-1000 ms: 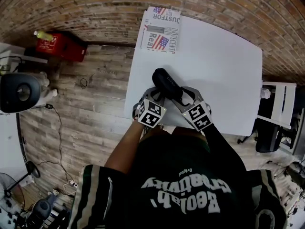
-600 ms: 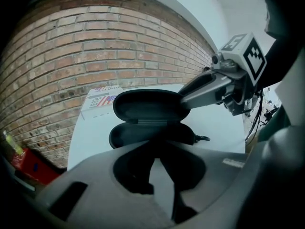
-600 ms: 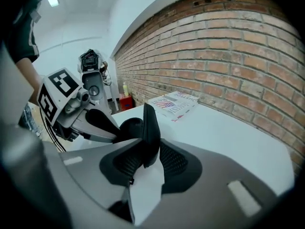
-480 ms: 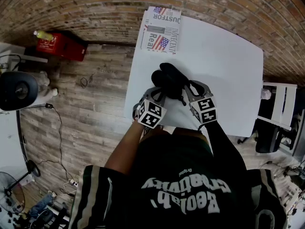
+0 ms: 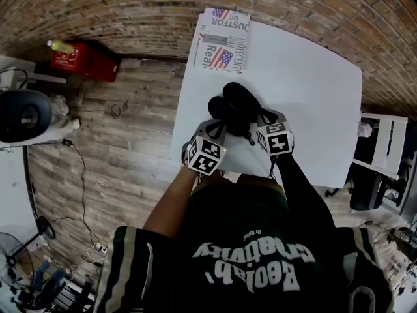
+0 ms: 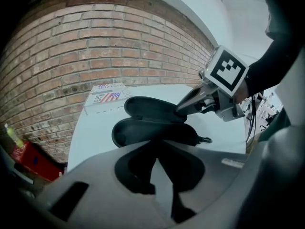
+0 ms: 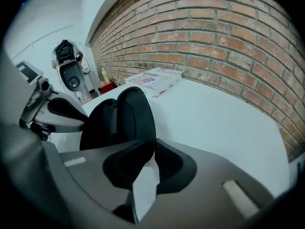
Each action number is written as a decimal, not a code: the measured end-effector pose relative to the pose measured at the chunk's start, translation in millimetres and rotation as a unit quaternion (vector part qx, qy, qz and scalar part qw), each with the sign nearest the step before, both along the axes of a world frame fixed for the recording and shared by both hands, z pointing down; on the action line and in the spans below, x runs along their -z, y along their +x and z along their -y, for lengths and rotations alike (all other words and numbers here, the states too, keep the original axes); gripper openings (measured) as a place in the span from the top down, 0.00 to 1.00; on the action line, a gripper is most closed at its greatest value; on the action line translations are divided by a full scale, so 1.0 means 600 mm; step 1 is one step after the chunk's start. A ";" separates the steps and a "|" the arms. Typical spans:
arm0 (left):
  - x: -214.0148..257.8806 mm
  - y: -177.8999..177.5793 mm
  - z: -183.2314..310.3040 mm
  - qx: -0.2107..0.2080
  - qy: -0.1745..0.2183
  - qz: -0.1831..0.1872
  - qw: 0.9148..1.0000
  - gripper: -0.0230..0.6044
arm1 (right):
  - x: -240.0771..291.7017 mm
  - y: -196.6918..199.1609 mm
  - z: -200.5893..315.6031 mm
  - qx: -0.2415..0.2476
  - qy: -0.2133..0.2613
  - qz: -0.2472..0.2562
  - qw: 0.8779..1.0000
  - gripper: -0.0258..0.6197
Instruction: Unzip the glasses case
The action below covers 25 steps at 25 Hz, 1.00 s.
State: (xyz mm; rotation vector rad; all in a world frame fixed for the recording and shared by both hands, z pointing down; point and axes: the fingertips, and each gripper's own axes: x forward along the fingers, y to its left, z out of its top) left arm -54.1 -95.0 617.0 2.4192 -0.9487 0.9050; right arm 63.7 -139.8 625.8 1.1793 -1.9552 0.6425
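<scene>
Case [image 5: 233, 108] is 1 black clamshell, lying open near my edge of the 1 white table [image 5: 313, 90], the largest thing in view. A brick wall [image 7: 228, 37] stands beyond the table. 1 folded newspaper [image 5: 221, 39] lies at the far left corner of the table, well apart from the case.

The case shows 2 halves. The lower shell [image 6: 152, 131] rests on the table and the lid [image 7: 136, 111] is lifted off it, hinged along the far side. 1 zip pull hangs off the shell's right end.

I hold 2 grippers, each with 1 marker cube, and both meet the case from my side. My left gripper [image 5: 218, 126] reaches the case's left part. In the left gripper view its jaws are closing, nearly together, and they pinch the near rim of the lower shell. My right gripper [image 5: 258, 118] comes in at the right end. In the right gripper view its jaws are closing too, with the lid's edge caught between their tips and the lid rising just ahead of them. The 2 sets of jaws sit close together, with the case between them.
</scene>
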 end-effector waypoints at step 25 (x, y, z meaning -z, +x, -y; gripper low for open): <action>0.207 0.005 0.039 0.067 0.130 -0.081 0.986 0.86 | 0.248 0.051 -0.030 0.014 0.251 0.079 0.965 0.74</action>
